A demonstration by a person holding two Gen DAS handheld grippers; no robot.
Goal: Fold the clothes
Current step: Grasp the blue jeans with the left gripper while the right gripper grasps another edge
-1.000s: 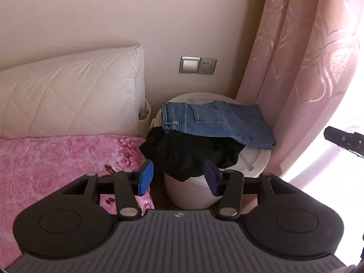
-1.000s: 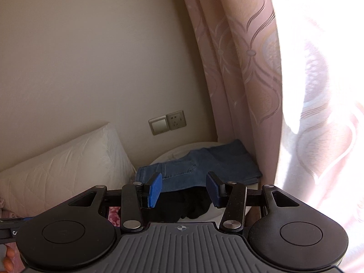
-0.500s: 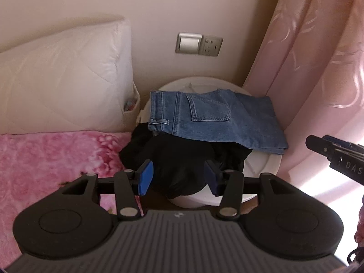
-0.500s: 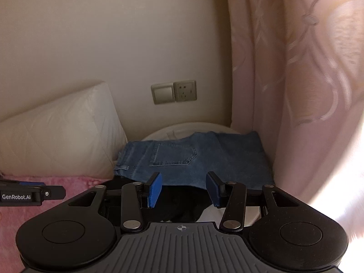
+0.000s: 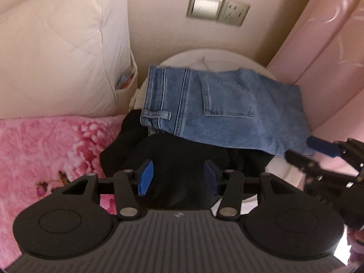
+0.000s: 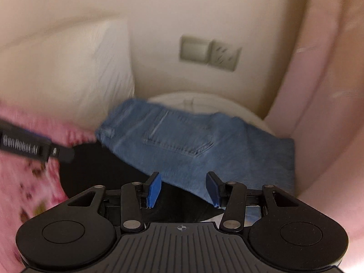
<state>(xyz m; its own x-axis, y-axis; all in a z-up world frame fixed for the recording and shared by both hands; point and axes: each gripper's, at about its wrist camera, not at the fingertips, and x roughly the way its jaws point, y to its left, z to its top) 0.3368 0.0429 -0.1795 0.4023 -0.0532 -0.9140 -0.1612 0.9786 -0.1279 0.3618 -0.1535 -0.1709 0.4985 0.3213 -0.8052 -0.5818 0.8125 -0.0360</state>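
Observation:
Folded blue jeans [image 5: 223,111] lie across a round white bin [image 5: 213,55] beside the bed, on top of a rumpled black garment [image 5: 173,159] that hangs over the bin's near edge. My left gripper [image 5: 178,177] hovers open just above the black garment, nothing between its blue pads. In the right wrist view the jeans [image 6: 193,145] fill the middle and my right gripper [image 6: 184,187] stands open over their near edge, above the black garment [image 6: 95,166]. The right gripper's fingers [image 5: 323,146] show at the right edge of the left wrist view, beside the jeans' corner.
A pink flowered bedspread [image 5: 52,147] lies to the left, with a white quilted pillow [image 5: 61,50] against the wall. A switch and socket plate [image 5: 217,9] sits on the wall behind the bin. Pink curtain [image 5: 329,52] hangs close on the right.
Both grippers have come down and in toward the bin, so the jeans and black garment loom larger. The right gripper has rolled and now appears beside the jeans in the left view.

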